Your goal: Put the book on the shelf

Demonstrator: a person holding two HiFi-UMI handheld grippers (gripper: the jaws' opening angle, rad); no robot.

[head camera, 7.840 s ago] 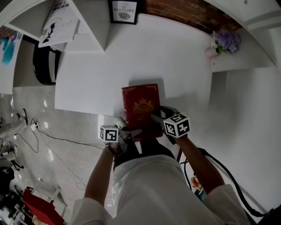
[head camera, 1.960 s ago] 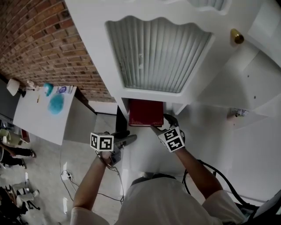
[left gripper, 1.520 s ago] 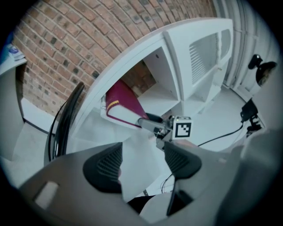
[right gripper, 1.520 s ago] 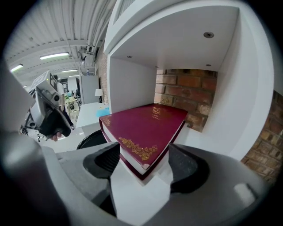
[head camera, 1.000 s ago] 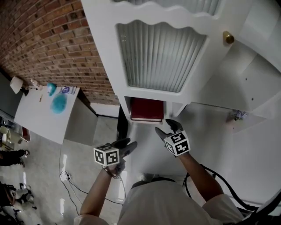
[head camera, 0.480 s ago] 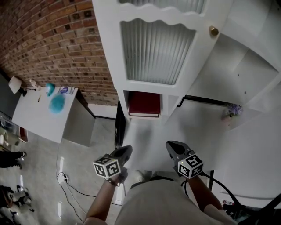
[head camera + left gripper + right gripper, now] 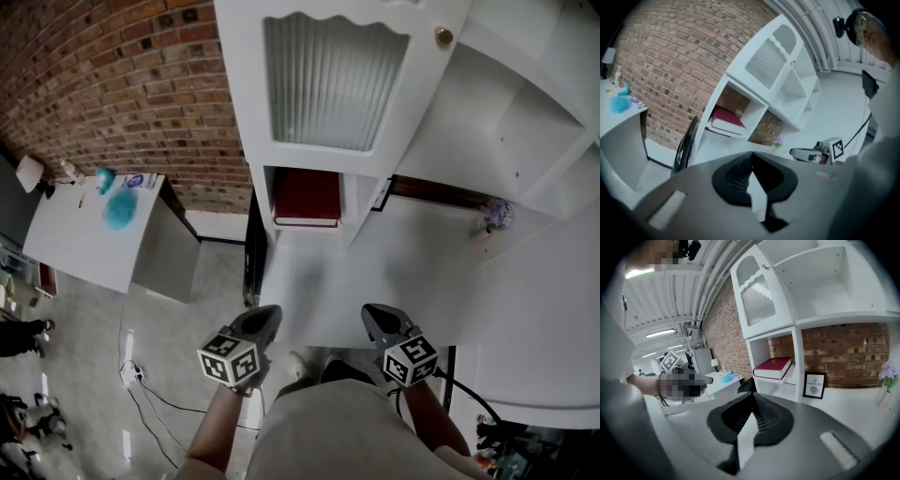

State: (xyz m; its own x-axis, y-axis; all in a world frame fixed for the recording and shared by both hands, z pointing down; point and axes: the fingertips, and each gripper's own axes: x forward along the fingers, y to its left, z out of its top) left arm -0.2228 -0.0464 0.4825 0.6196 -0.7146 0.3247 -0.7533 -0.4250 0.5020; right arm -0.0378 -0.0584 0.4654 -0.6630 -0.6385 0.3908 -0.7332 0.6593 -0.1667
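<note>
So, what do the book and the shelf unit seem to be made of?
Book: probably a cloth or leatherette hardcover; dark red, matte, with pale page edges showing. Shelf unit: likely painted wood or board; smooth, even white, no visible grain.

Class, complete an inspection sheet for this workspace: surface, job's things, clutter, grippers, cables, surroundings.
Surface: white tabletop, mostly bare.
Job's things: dark red hardcover book lying flat in the open cubby of the white shelf unit.
Clutter: small black-framed picture and purple flowers at the tabletop's back.
Grippers: left gripper and right gripper both shut, fingers empty, apart from the book.
Cables: thin black cable on the tiled floor.
Surroundings: red brick wall; white side table carrying a turquoise object.
</note>
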